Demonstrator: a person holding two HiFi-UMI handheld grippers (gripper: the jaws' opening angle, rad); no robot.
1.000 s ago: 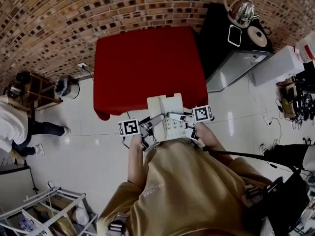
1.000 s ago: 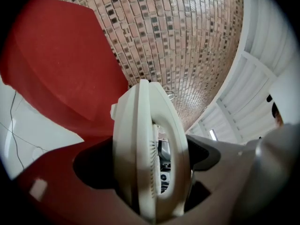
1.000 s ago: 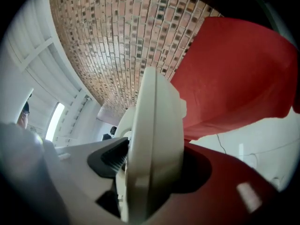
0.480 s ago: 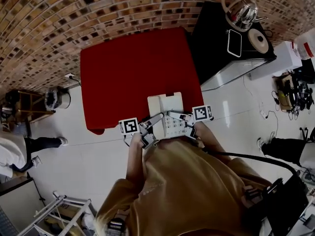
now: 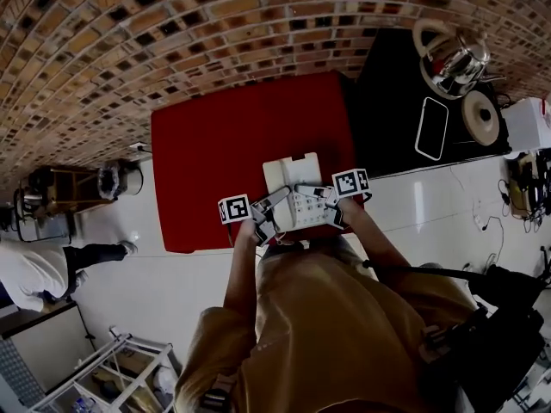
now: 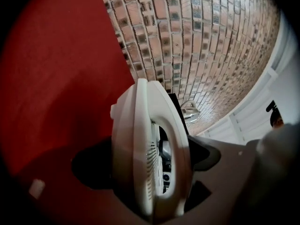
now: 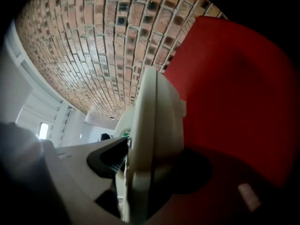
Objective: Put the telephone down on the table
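Observation:
A white telephone (image 5: 293, 181) hangs over the near edge of the red table (image 5: 215, 153), held from both sides. My left gripper (image 5: 275, 209) clamps its left side, jaws wide, and my right gripper (image 5: 315, 198) holds its right side. In the left gripper view the telephone (image 6: 140, 158) stands edge-on between the dark pads of the left gripper (image 6: 147, 163), with the red tabletop (image 6: 47, 78) just below. The right gripper view shows the telephone (image 7: 150, 125) edge-on in the right gripper (image 7: 150, 168). Its jaws are opening, and the pads still touch the casing above the red cloth (image 7: 234, 102).
A black cabinet (image 5: 396, 84) stands right of the table with a metal kettle (image 5: 456, 58) and a round plate (image 5: 479, 110) on it. A brick wall (image 5: 172, 41) lies behind. At the left are a person (image 5: 34, 269) and a small wooden stand (image 5: 60, 196); a metal rack (image 5: 95, 377) is at the lower left.
Both grippers have carried the telephone forward and down, from above the floor in front of the table to over its near edge. The grip on the telephone looks unchanged.

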